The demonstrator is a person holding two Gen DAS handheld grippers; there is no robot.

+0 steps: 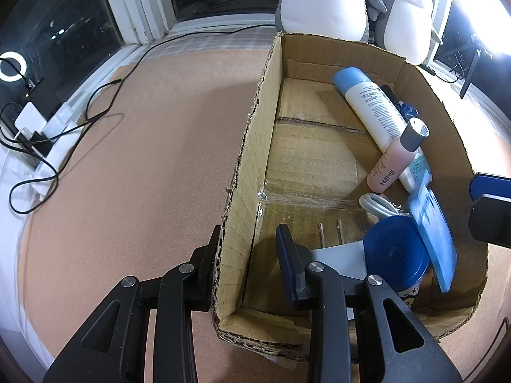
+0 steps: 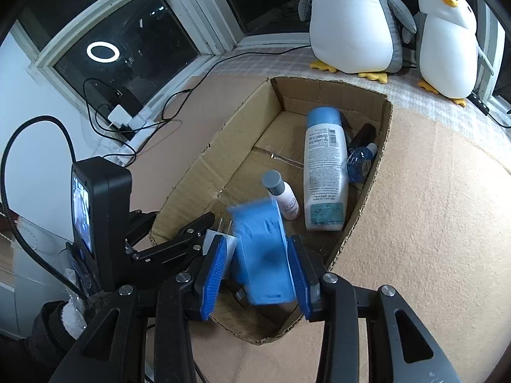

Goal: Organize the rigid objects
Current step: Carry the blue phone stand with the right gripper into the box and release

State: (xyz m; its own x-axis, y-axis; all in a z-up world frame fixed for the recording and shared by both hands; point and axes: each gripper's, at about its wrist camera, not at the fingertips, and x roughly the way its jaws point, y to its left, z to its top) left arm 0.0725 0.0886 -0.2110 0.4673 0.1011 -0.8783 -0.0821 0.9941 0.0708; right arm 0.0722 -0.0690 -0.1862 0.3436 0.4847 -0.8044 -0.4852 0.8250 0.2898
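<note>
A cardboard box (image 1: 252,146) stands open on the brown mat. My left gripper (image 1: 249,239) straddles its left wall near the front corner, one finger outside and one inside, shut on the wall. Over the box's near end, a light blue flat case (image 2: 265,255), blurred, sits between the blue pads of my right gripper (image 2: 257,249). There is a gap at the left pad, so the gripper is open. Inside the box lie a white bottle with a blue cap (image 1: 370,105), a pink bottle with a grey cap (image 1: 392,159), a blue-lidded jar (image 1: 396,252) and a white plug (image 1: 338,255).
Two plush penguins (image 2: 351,22) stand behind the box on the checked sill. Black cables (image 1: 95,108) and a power strip (image 1: 41,134) run along the window at the left. A small blue bottle (image 2: 361,159) lies by the box's right wall.
</note>
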